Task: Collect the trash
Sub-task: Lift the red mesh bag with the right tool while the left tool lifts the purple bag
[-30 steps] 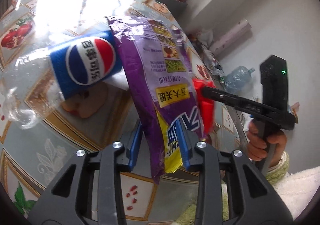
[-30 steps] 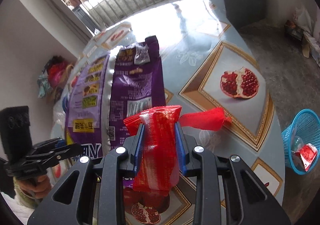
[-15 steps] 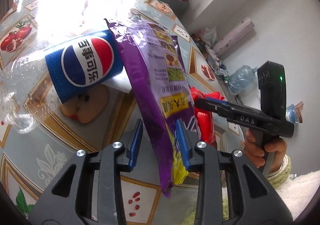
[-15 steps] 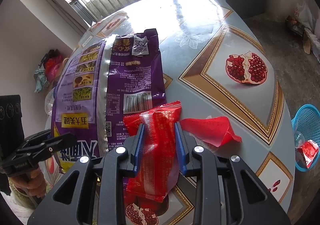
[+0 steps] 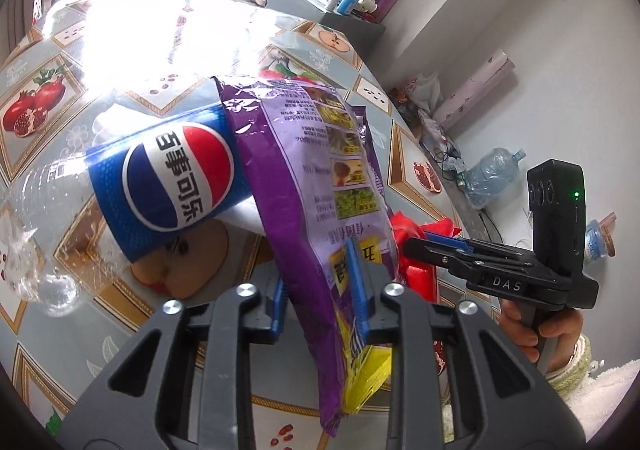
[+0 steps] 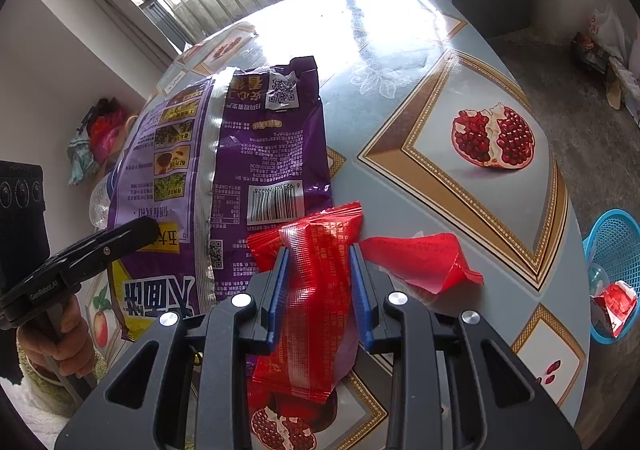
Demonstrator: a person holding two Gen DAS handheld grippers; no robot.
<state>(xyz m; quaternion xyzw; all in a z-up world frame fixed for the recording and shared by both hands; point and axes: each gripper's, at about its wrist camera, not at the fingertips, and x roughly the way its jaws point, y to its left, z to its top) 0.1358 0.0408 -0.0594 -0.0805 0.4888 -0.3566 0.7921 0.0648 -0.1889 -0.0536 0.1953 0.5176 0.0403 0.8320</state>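
Now, from the left wrist view, the left gripper (image 5: 320, 282) is closing its jaws on the purple snack bag (image 5: 316, 177), which sits between the blue pads and hangs upright, more steeply than a second ago. That suggests the grip is firming for a carry. A crushed Pepsi bottle (image 5: 132, 189) lies just beside the bag on the table (image 5: 60, 121).

From the right wrist view, the right gripper (image 6: 318, 282) stays clamped on a red wrapper (image 6: 316, 282), unchanged. A second red wrapper (image 6: 420, 262) lies loose just beside it. The blue basket (image 6: 612, 250) (already holding trash) stands on the floor past the table's right edge, with bare tabletop between.
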